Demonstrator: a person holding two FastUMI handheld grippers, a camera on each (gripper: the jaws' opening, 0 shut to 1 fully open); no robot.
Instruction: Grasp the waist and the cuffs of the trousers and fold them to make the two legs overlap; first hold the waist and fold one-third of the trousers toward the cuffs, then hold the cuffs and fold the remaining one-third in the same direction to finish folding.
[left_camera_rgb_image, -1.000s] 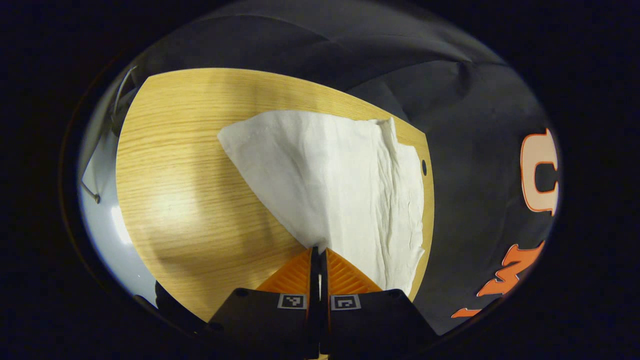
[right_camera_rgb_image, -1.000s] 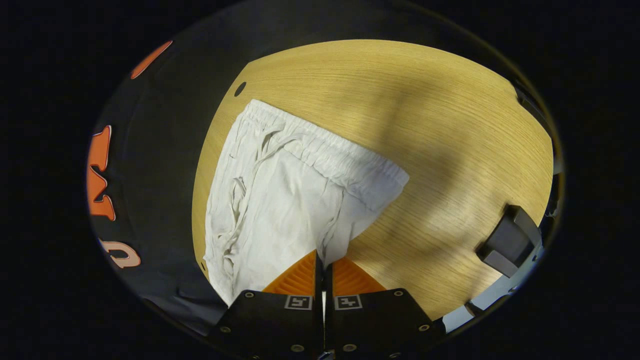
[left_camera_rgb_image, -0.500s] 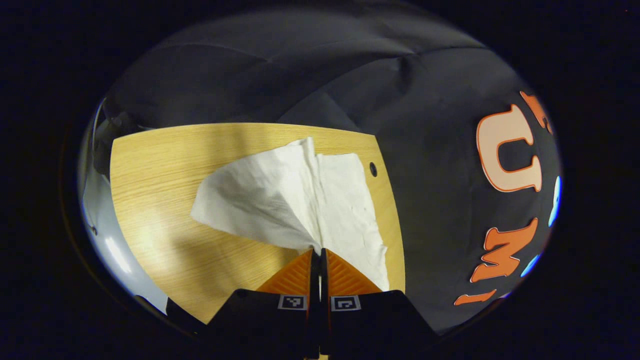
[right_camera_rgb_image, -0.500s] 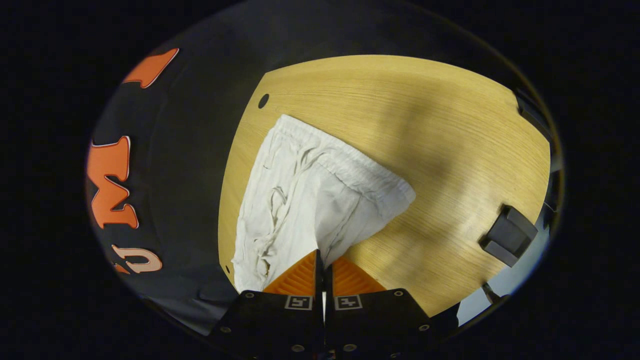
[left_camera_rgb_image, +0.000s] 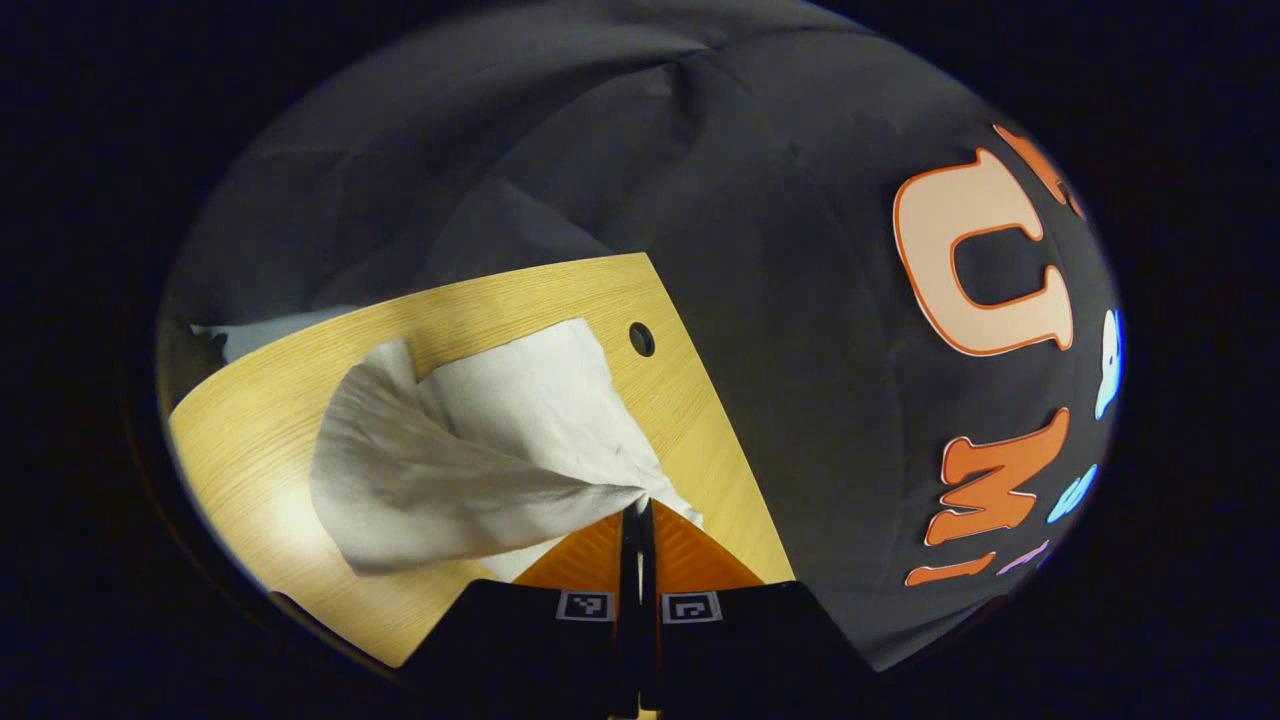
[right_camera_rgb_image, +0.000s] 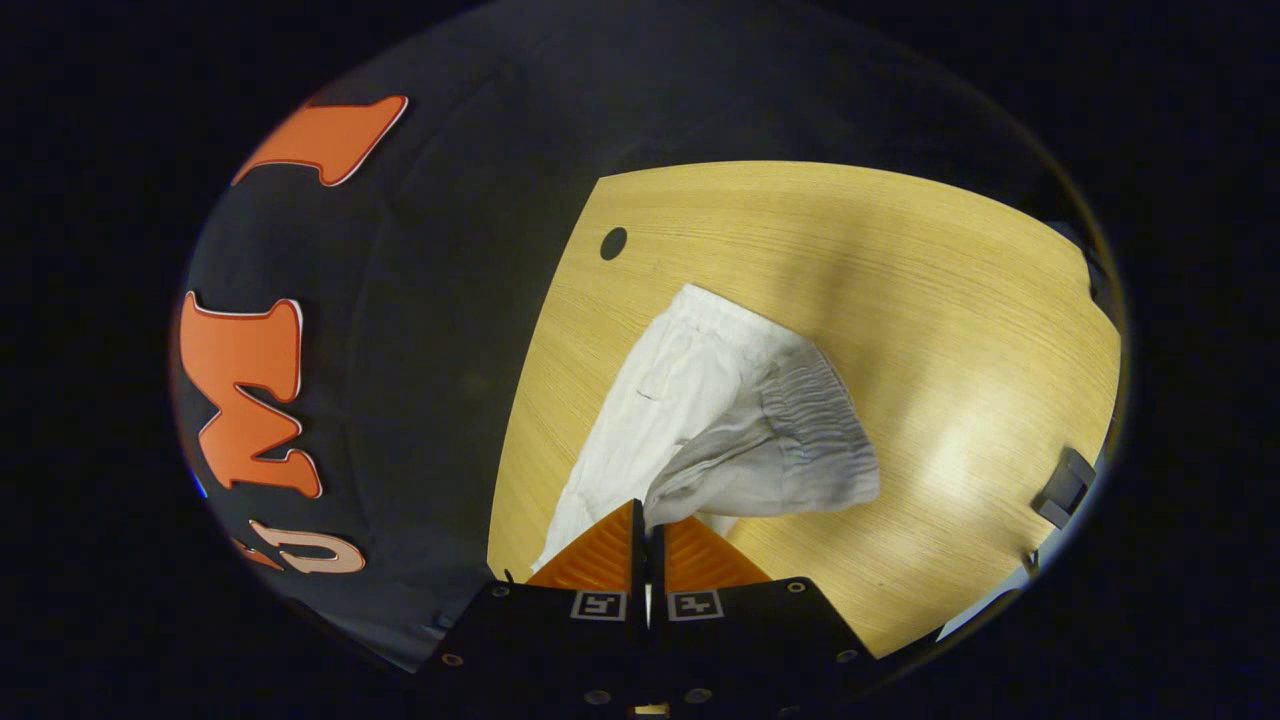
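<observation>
Table (left_camera_rgb_image: 250, 420) w/ light wood-grain top (right_camera_rgb_image: 900, 280), pale oak look, grain lines running along its length. Small round dark hole (left_camera_rgb_image: 641, 339) thru the top near one corner, close to the edge by the black cloth wall; same hole (right_camera_rgb_image: 613, 243) in right gripper view, near the edge. White trousers (left_camera_rgb_image: 520, 400) lie partly on the top, near that hole; rest of the fabric is lifted off the wood and casts a shadow. In right gripper view the trousers (right_camera_rgb_image: 690, 390) w/ gathered elastic waist (right_camera_rgb_image: 815, 430) rest on the wood beside the table's edge. Small dark block (right_camera_rgb_image: 1062, 487) sits at the table's far edge, well apart from the fabric.
</observation>
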